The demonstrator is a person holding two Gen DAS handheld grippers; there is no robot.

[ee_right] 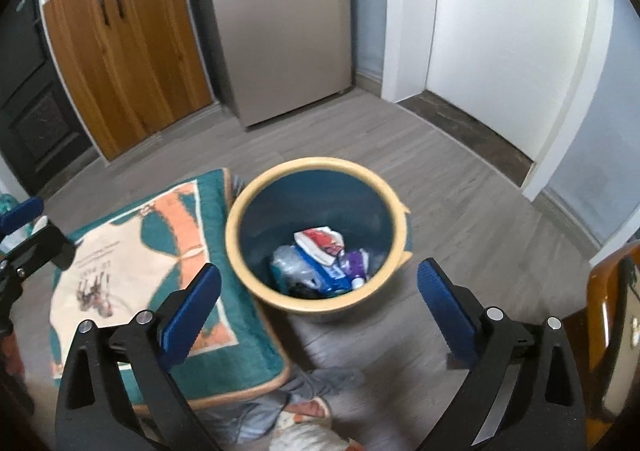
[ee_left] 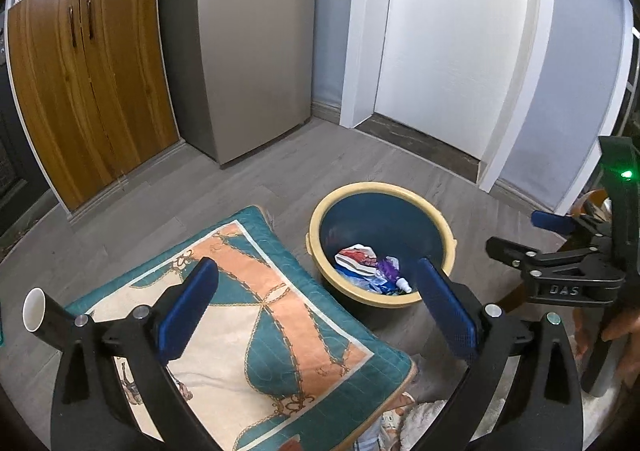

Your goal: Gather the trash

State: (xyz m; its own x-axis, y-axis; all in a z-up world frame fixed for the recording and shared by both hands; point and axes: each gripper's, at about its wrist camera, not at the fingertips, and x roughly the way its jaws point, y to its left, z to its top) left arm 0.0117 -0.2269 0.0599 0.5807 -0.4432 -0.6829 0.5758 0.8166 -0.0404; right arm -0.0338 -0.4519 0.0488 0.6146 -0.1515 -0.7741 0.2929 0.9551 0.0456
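Note:
A round bin with a yellow rim [ee_left: 316,219] [ee_right: 236,251] stands on the grey wood floor. Inside it lie a red-and-white wrapper [ee_left: 356,255] [ee_right: 320,241], a purple piece [ee_left: 386,267] [ee_right: 354,261], blue packets and clear plastic. My left gripper [ee_left: 316,267] hangs open above the bin's near left side, nothing between its blue pads. My right gripper [ee_right: 320,269] is open over the bin's near edge, also empty. Each gripper shows at the edge of the other's view: the right gripper [ee_left: 520,235], the left gripper [ee_right: 36,227]. A cup [ee_left: 34,309], dark outside and white inside, lies at the far left.
A teal and orange patterned cushion [ee_left: 260,311] [ee_right: 132,251] lies on the floor, left of the bin. Behind stand a wooden cabinet [ee_left: 92,83], a fridge [ee_left: 256,51] and a white door [ee_left: 448,31]. Glossy wooden furniture [ee_right: 608,311] is at the right. A foot in a slipper [ee_right: 308,409] is below.

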